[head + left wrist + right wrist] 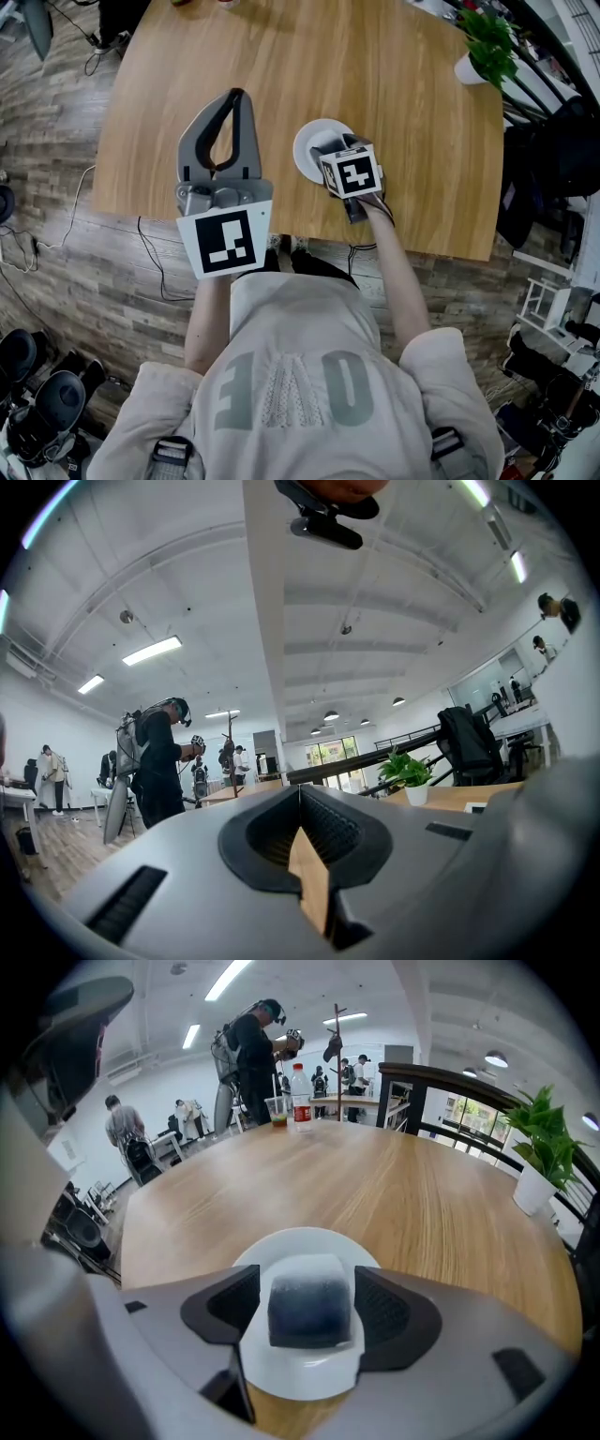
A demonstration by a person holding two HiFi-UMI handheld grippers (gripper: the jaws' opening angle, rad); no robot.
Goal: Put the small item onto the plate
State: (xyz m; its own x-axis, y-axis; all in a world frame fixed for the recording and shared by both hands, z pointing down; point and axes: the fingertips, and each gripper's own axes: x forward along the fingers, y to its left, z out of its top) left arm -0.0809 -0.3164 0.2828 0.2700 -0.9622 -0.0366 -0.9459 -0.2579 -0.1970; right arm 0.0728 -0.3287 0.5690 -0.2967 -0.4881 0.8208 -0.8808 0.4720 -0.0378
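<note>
A small dark block with a frosted pale top (309, 1314) rests on the white plate (298, 1241) in the right gripper view. My right gripper (309, 1305) straddles it, open, with a thin gap showing on each side of the block. From the head view the right gripper (328, 152) hovers over the plate (307, 141) near the table's front edge, and the block is hidden under it. My left gripper (236, 96) is held up above the table to the left of the plate, shut and empty; its tips (300, 794) meet.
The round wooden table (375, 66) carries a potted plant (487, 47) at the far right and a bottle with a cup (298, 1096) at the far edge. Dark chairs and bags (553, 159) crowd the right side. Other people stand beyond the table (253, 1044).
</note>
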